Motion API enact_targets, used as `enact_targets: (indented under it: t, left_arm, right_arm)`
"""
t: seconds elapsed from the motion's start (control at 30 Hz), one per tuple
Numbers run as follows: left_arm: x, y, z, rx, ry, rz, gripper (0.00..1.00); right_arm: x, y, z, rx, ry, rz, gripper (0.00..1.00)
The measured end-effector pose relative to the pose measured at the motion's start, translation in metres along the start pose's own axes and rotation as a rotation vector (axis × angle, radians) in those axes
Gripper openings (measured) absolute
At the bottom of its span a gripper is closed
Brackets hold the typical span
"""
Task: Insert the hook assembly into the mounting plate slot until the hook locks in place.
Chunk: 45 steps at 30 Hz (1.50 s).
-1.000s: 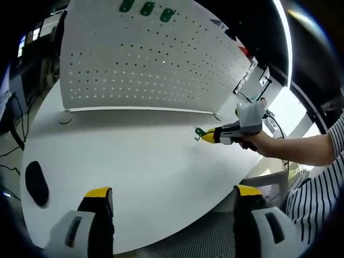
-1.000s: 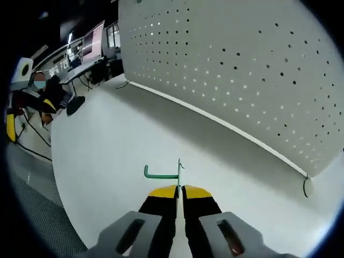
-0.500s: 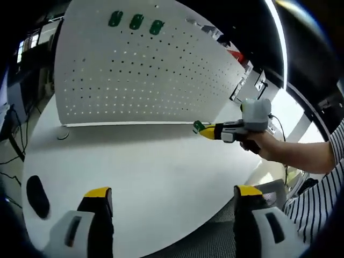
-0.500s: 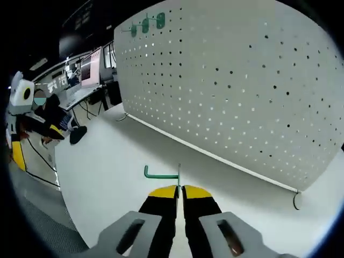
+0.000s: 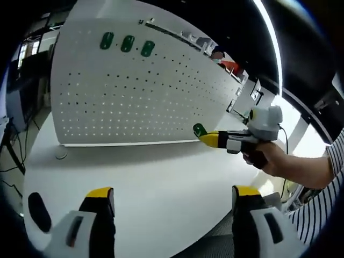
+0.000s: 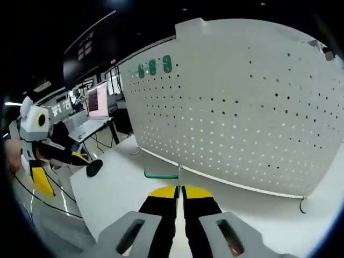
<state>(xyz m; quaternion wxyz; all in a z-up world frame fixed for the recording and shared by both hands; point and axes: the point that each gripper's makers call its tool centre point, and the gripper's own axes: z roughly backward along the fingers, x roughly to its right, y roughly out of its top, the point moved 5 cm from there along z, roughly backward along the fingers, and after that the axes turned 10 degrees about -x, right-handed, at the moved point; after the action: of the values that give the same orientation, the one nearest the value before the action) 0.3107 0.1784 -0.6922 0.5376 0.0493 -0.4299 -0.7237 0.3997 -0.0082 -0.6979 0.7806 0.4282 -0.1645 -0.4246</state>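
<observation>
Your right gripper has its jaws pressed together on the green hook, which projects from the tips toward 12 o'clock, its arm bent toward 9 o'clock. In the left gripper view, that gripper enters from 3 o'clock in your hand, hook foremost, near the face of the white pegboard. Your left gripper has its jaws spread wide with nothing between them, above the white table. Three green pieces sit at the pegboard's top, toward 11 o'clock.
</observation>
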Motion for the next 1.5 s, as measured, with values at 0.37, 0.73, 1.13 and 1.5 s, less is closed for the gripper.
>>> enact_targets:
  t: [0.37, 0.73, 1.13, 1.5]
  left_arm:
    - [0.013, 0.024, 0.003, 0.072, -0.054, 0.029, 0.89]
    - [0.023, 0.038, 0.003, 0.122, -0.102, 0.006, 0.77]
    - [0.032, 0.048, 0.0, 0.149, -0.147, -0.006, 0.65]
    - [0.04, 0.047, -0.001, 0.15, -0.199, -0.008, 0.45]
  right_arm:
    - [-0.03, 0.004, 0.013, 0.064, 0.064, -0.103, 0.0]
    - [-0.062, -0.004, 0.02, 0.088, 0.114, -0.149, 0.0]
    - [-0.086, 0.005, 0.028, 0.136, 0.168, -0.151, 0.0]
    - [-0.099, 0.009, 0.031, 0.16, 0.2, -0.137, 0.0]
